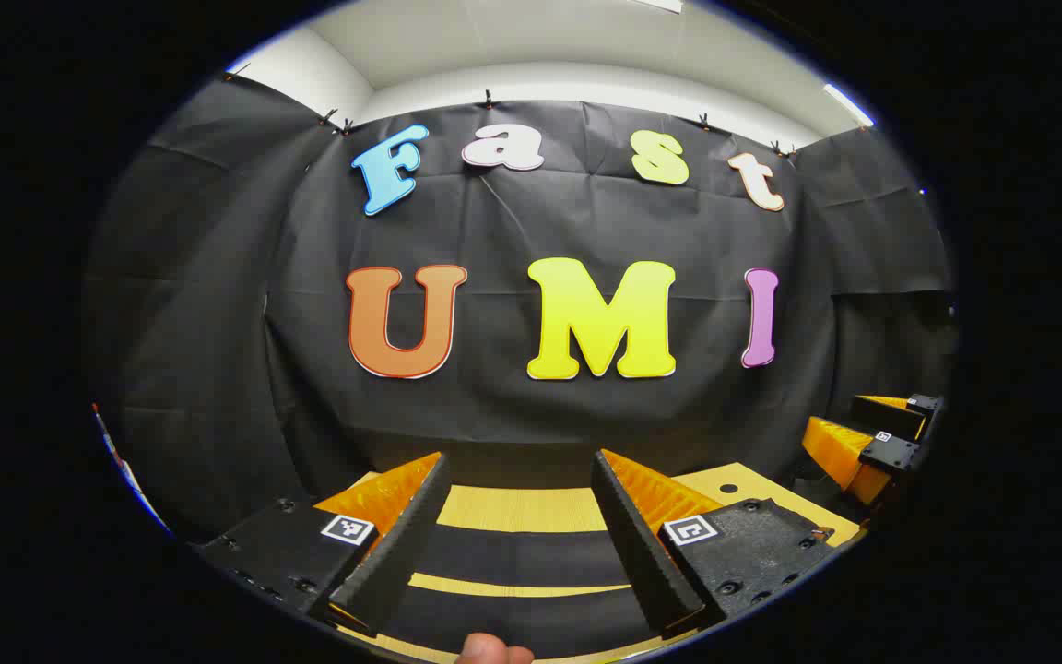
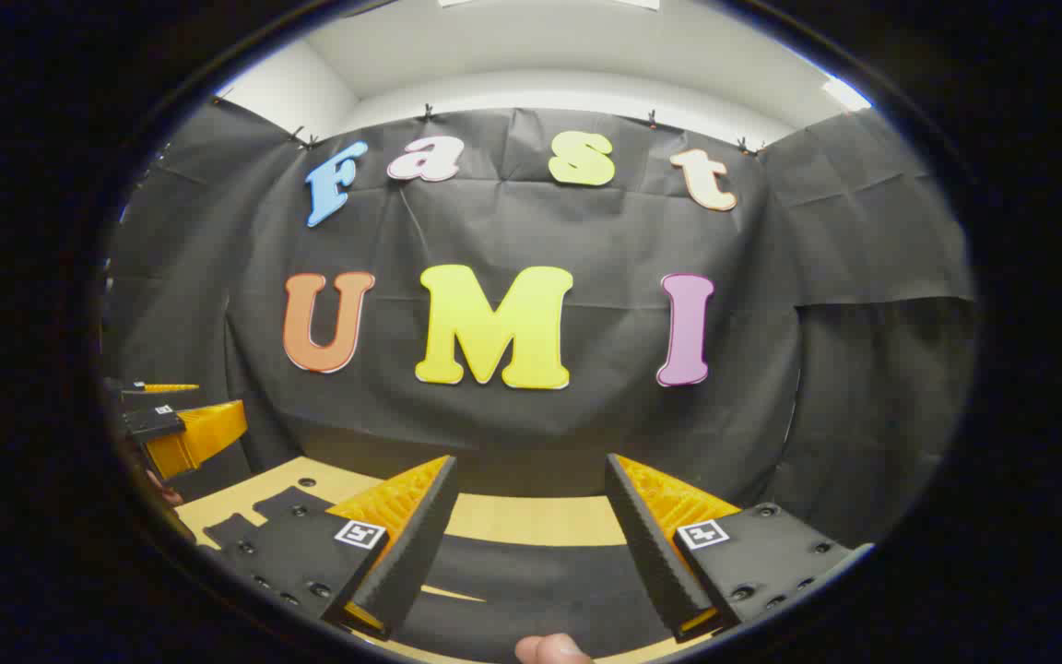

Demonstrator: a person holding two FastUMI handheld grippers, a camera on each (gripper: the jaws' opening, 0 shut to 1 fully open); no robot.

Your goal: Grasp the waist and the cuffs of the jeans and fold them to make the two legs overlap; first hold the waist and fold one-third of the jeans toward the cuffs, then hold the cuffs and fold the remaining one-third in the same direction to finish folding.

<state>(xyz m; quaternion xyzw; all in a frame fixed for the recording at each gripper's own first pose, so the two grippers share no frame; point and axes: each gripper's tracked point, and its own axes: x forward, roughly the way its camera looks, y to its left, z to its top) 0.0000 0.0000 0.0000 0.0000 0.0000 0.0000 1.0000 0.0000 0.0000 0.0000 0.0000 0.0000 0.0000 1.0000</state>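
Two hand-held grippers are held level above a tabletop, each with its jaws spread wide and nothing between them. The left hand-held gripper (image 1: 517, 544) is seen in the left gripper view with a fingertip (image 1: 492, 651) of the person's hand at its base; the right hand-held gripper (image 2: 526, 553) is seen likewise in the right gripper view, a fingertip (image 2: 549, 649) below it.

Beneath and just ahead of both sets of fingers, dark bands lie across the pale wooden tabletop (image 1: 531, 507). These are probably the jeans (image 1: 513, 558), laid flat, though neither waist nor cuffs can be told apart at this angle.

From here, a poor start is judged the main risk. Both cameras are pointed at the booth wall rather than down, so the cloth edge is barely seen; if the grippers were lowered blind, only the top layer might be pinched, or the tabletop struck, and the legs would then not overlap squarely. A grasp taken at uneven points by the two grippers would skew the fold.

In the left gripper view, the other hand-held gripper is shown far off to the right, beyond the tabletop's corner and a small hole (image 1: 728, 488) in the board. In the right gripper view, dark cloth (image 2: 264, 516) on the tabletop is shown to the left, with the other gripper above it.
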